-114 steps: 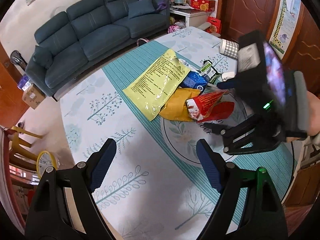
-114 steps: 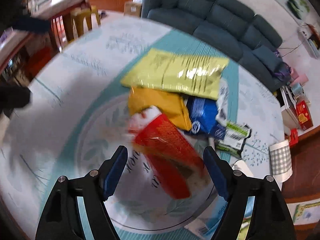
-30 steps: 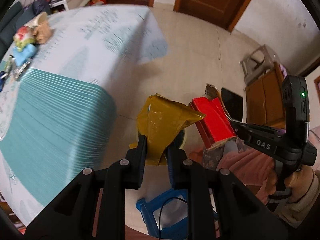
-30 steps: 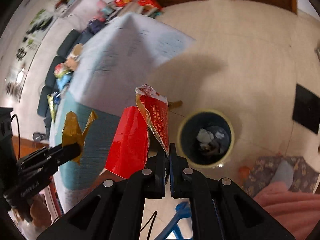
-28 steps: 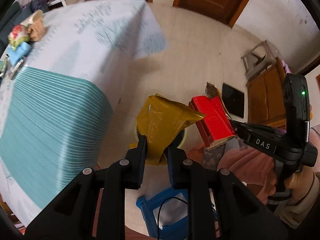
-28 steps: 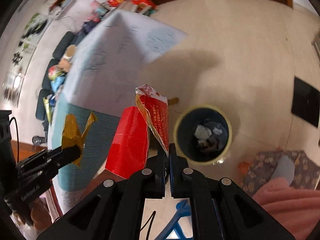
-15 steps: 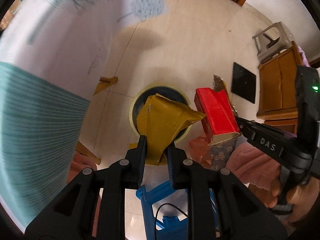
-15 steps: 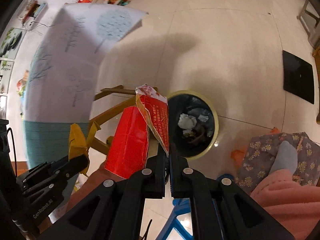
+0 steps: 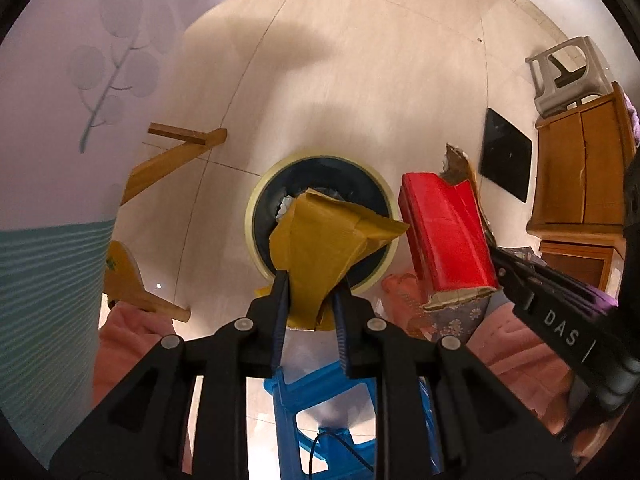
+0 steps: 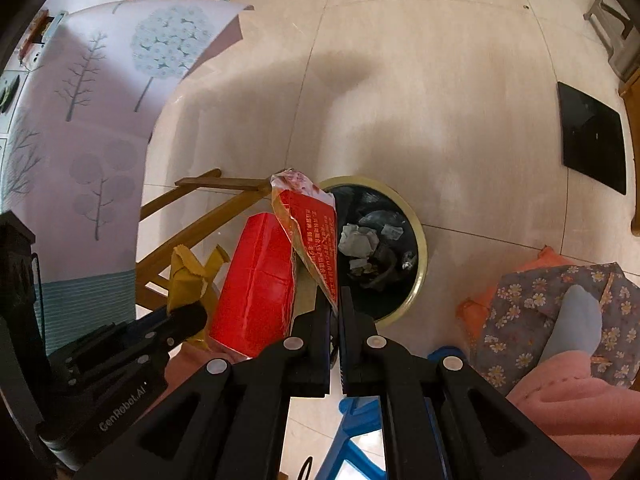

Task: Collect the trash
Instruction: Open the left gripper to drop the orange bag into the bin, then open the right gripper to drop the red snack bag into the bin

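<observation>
My left gripper is shut on a crumpled yellow wrapper, which hangs straight over the round trash bin on the floor. To its right, the right gripper holds a red snack bag. In the right wrist view my right gripper is shut on the red snack bag by its torn top flap, just left of the trash bin, which has crumpled paper inside. The left gripper with the yellow wrapper shows at the lower left.
The tablecloth hangs down at the left, with wooden table legs below it. A blue plastic stool stands under the grippers. A person's pink trousers and flowered slipper are at the right. A wooden cabinet stands at the far right.
Both grippers have come down from table height toward the floor, still holding their wrappers. The bin has grown larger and now lies directly under the yellow wrapper.
</observation>
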